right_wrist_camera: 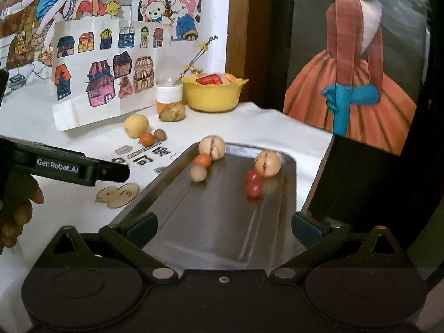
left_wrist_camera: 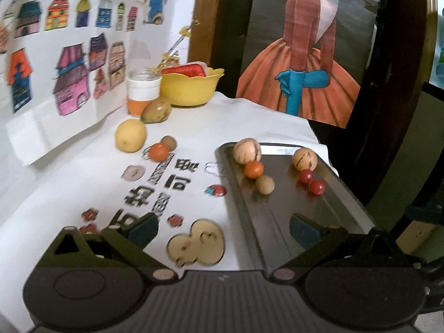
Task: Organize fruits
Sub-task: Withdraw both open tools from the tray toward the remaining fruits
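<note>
Both hand-held grippers, left gripper [left_wrist_camera: 223, 229] and right gripper [right_wrist_camera: 224, 229], stand wide apart and empty above the near end of the rectangular steel tray [right_wrist_camera: 222, 236], which carries six fruits at its far end. Still on the white printed tablecloth [left_wrist_camera: 249, 116] lie a round yellow fruit [left_wrist_camera: 130, 136], small orange fruit [left_wrist_camera: 158, 152], brown kiwi-like fruit [left_wrist_camera: 169, 142] and mottled green-yellow mango [left_wrist_camera: 156, 110]. Judged mid-task: the next move calls for the left gripper to reach forward-left and close on one.

Six small fruits on the tray [right_wrist_camera: 222, 222], four more fruits [right_wrist_camera: 136, 125] on the table [right_wrist_camera: 263, 127] left of it, bowl [right_wrist_camera: 211, 94] behind
</note>
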`<state>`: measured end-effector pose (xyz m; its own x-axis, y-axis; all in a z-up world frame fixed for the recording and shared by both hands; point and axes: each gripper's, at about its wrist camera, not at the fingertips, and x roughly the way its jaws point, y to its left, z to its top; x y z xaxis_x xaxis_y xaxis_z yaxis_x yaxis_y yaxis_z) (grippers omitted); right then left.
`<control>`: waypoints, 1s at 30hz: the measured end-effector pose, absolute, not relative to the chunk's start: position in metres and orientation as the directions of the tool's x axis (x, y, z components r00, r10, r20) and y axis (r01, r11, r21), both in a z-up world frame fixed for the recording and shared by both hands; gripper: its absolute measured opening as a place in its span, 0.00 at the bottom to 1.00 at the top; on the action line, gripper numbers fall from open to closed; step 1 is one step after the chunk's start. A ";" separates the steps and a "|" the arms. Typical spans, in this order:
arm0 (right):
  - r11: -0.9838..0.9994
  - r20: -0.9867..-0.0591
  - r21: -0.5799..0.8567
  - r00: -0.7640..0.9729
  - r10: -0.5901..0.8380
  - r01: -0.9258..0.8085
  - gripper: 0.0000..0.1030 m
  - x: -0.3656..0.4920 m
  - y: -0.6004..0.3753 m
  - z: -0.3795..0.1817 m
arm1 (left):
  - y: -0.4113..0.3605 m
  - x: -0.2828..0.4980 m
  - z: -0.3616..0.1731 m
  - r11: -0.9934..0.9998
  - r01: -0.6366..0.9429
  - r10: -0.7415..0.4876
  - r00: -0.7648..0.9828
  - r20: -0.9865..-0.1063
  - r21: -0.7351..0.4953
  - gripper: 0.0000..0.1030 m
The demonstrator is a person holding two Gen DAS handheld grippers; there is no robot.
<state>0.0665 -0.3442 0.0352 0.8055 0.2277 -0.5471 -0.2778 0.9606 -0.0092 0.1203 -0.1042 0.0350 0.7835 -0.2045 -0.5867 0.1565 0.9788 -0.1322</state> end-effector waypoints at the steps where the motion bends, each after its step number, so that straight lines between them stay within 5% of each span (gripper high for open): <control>1: 0.961 -0.550 0.000 0.803 0.230 -0.276 0.99 0.062 -0.343 0.034 | -0.101 0.115 0.034 0.979 0.156 -0.202 0.783 -0.588 -0.129 0.99; 30: 0.901 -0.590 -0.002 0.728 0.350 -0.434 0.99 -0.010 -0.251 0.042 | -0.022 0.036 0.036 0.995 0.101 -0.091 0.792 -0.604 -0.017 0.99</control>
